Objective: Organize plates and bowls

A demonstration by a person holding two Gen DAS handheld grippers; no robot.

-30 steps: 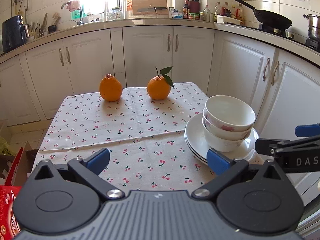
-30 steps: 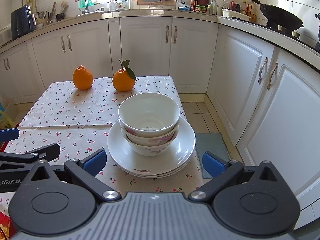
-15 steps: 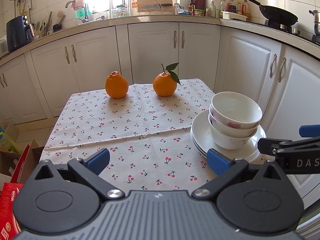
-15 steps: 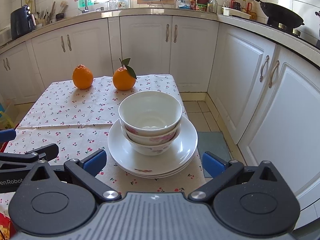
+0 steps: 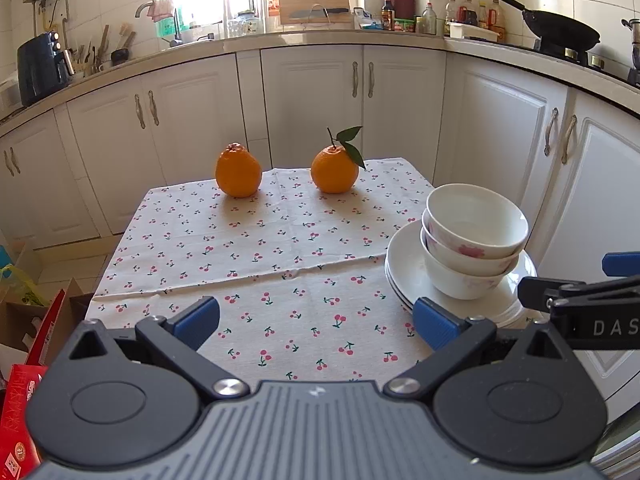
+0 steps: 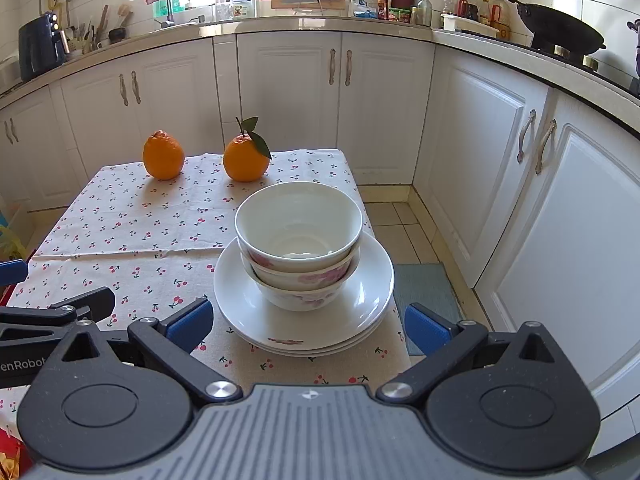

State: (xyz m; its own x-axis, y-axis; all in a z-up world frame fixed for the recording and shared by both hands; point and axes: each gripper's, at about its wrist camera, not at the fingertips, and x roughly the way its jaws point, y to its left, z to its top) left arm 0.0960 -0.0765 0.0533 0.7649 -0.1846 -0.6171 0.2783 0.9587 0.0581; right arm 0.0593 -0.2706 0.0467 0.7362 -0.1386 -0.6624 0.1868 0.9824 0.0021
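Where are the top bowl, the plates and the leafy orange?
Top bowl point(image 6: 298, 216): right wrist view, inner wall.
Plates point(image 6: 240, 300): right wrist view, bare left rim.
Leafy orange point(image 5: 334, 174): left wrist view, front skin.

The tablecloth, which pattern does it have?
Small red cherries on cream tablecloth, clearest in the left wrist view.

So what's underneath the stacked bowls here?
The three nested bowls sit on a stack of white plates, which rests on the cherry-print tablecloth. Three plate rims seem to show at the front edge; the plate centres are covered by the bottom bowl.
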